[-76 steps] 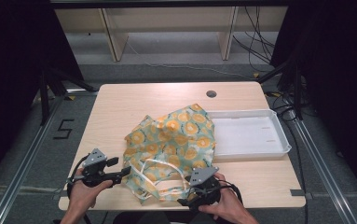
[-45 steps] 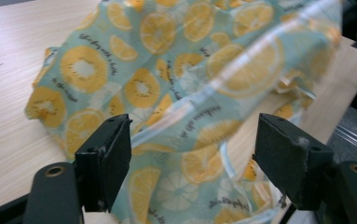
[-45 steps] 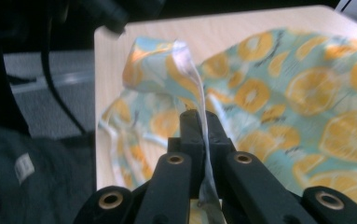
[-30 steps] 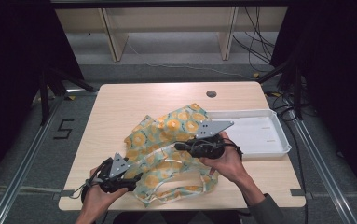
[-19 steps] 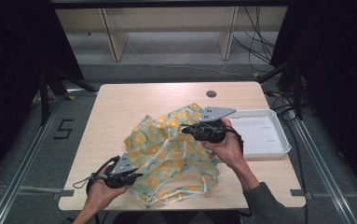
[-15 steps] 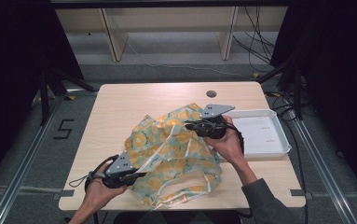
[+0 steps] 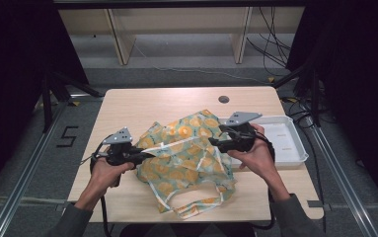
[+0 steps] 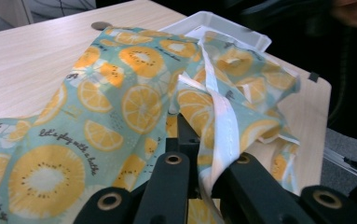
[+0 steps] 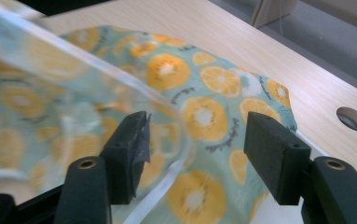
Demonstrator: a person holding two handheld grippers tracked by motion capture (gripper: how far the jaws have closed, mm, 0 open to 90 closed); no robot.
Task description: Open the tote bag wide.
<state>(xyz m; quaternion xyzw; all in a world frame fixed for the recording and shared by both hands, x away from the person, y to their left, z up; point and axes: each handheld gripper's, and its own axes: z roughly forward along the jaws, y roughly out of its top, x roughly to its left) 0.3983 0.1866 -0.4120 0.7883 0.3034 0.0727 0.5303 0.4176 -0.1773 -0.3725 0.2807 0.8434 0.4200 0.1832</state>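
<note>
my left claw (image 7: 144, 154) is clamped on the orange-print bag (image 7: 189, 148), my right claw (image 7: 215, 142) just let go, folding barely begun.

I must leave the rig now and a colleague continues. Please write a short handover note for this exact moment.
Left gripper: shut on the white strap of the fruit-print bag, lifting that side.
Right gripper: jaws have just been opening; the bag's white-edged hem lies between them but the pads do not press on it.
Things: the bag lies crumpled mid-table, part raised between the hands, one handle loop near the front edge. The white tray sits right of it, partly under the cloth.
Done: left grip taken.
Left: probably regrip with the right, then spread or fold the bag.
</note>
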